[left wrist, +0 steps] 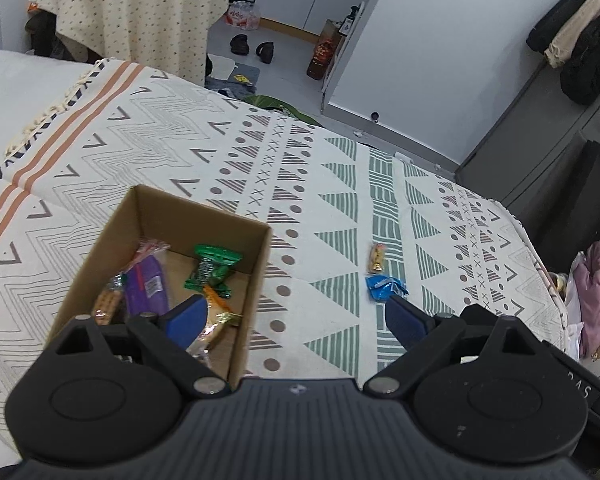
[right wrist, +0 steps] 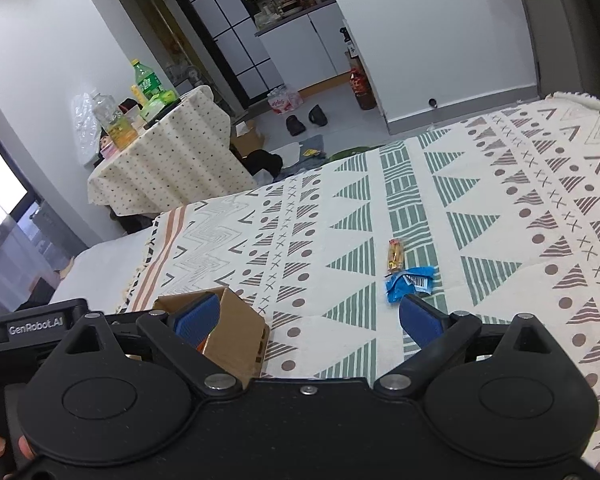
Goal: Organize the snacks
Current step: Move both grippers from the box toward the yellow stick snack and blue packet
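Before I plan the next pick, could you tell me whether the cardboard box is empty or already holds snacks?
Partly filled: the cardboard box holds several wrapped snacks, including a green one; bare floor shows.

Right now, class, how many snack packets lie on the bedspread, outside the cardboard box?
2. A blue packet lies on the green-striped band, nearest the right hand-held gripper. A yellow packet lies just beyond it. The cardboard box could hide others behind it.
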`<state>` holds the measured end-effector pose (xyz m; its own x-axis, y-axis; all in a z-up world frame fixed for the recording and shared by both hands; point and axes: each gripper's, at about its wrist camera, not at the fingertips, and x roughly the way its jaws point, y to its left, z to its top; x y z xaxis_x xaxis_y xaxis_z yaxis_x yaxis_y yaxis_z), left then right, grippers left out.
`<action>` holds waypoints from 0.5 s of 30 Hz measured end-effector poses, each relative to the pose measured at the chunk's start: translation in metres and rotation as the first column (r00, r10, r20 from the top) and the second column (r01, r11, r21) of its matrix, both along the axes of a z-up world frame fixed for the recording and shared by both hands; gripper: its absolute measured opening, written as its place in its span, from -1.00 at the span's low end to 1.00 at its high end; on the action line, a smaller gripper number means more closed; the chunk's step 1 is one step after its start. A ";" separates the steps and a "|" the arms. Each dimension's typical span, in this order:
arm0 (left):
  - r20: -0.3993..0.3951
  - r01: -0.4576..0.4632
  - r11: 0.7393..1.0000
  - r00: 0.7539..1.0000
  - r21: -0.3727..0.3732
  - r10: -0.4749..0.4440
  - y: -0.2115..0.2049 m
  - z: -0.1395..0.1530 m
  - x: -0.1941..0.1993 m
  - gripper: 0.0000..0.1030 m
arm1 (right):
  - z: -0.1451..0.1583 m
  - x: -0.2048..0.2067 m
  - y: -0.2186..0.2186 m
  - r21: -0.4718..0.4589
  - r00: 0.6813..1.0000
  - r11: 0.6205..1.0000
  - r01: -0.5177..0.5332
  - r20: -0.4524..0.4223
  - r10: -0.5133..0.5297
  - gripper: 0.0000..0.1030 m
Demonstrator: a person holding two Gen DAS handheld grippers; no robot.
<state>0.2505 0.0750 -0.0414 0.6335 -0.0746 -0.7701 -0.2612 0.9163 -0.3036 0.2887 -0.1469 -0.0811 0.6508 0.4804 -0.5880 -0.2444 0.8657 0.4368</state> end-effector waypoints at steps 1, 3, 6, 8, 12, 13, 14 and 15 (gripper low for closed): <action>0.002 0.003 1.000 1.000 0.007 -0.003 -0.004 0.000 0.001 0.84 | -0.001 0.001 -0.004 0.003 1.000 1.000 0.000 -0.004 0.000 0.87; 0.004 0.012 1.000 1.000 0.016 -0.012 -0.011 0.000 0.004 0.84 | -0.004 0.003 -0.010 0.008 1.000 1.000 0.002 -0.008 -0.002 0.86; 0.011 0.024 0.999 1.000 0.030 -0.024 -0.021 -0.001 0.008 0.84 | -0.009 0.006 -0.020 0.020 1.000 1.000 0.009 -0.017 -0.008 0.85; 0.011 0.032 0.999 0.999 0.043 -0.033 -0.028 -0.002 0.011 0.84 | -0.013 0.009 -0.026 0.026 1.000 1.000 0.014 -0.023 -0.013 0.82; 0.001 0.048 0.997 0.999 0.067 -0.048 -0.041 -0.008 0.020 0.84 | -0.024 0.019 -0.038 0.047 0.998 0.999 0.012 -0.054 -0.009 0.70; 0.000 0.052 0.996 0.999 0.074 -0.052 -0.043 -0.010 0.023 0.83 | -0.027 0.021 -0.040 0.050 0.998 0.999 0.011 -0.062 -0.007 0.66; -0.001 0.056 0.995 0.998 0.079 -0.056 -0.047 -0.012 0.025 0.82 | -0.030 0.024 -0.042 0.050 0.998 0.999 0.010 -0.068 -0.006 0.64; -0.005 0.062 0.995 0.998 0.080 -0.062 -0.049 -0.014 0.028 0.82 | -0.033 0.027 -0.044 0.049 0.997 0.999 0.009 -0.072 -0.005 0.64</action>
<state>0.2783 0.0257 -0.0553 0.6276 -0.0516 -0.7768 -0.2037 0.9521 -0.2278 0.3154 -0.1910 -0.1142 0.6110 0.5056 -0.6092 -0.2046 0.8442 0.4954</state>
